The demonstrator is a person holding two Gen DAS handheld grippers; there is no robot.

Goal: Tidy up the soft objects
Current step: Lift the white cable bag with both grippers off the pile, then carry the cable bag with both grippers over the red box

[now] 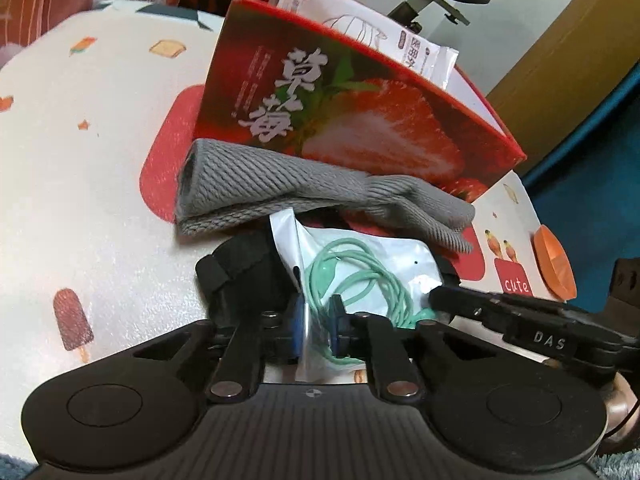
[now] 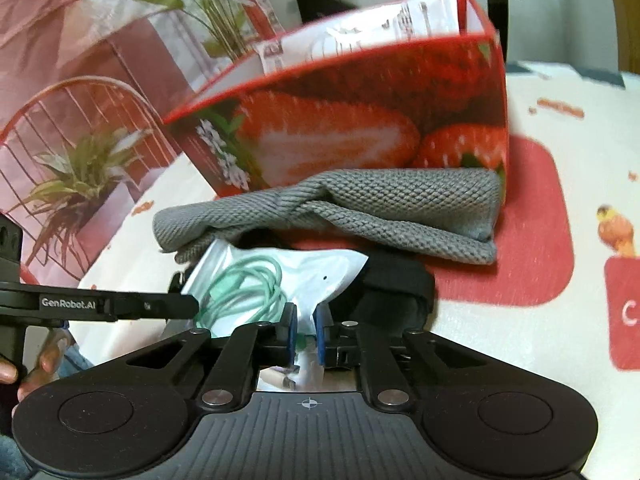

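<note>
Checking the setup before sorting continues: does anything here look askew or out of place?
The strawberry box sits tilted, its white packets poking above the rim. The grey knitted cloth lies rumpled against it, partly draped over the pouch of green cable.

I see a white tablecloth (image 1: 100, 128) printed with ice lollies and red patches under everything. An orange disc (image 1: 554, 264) lies near its edge. Behind hangs a curtain (image 2: 80, 92) patterned with green plants and a red chair.
</note>
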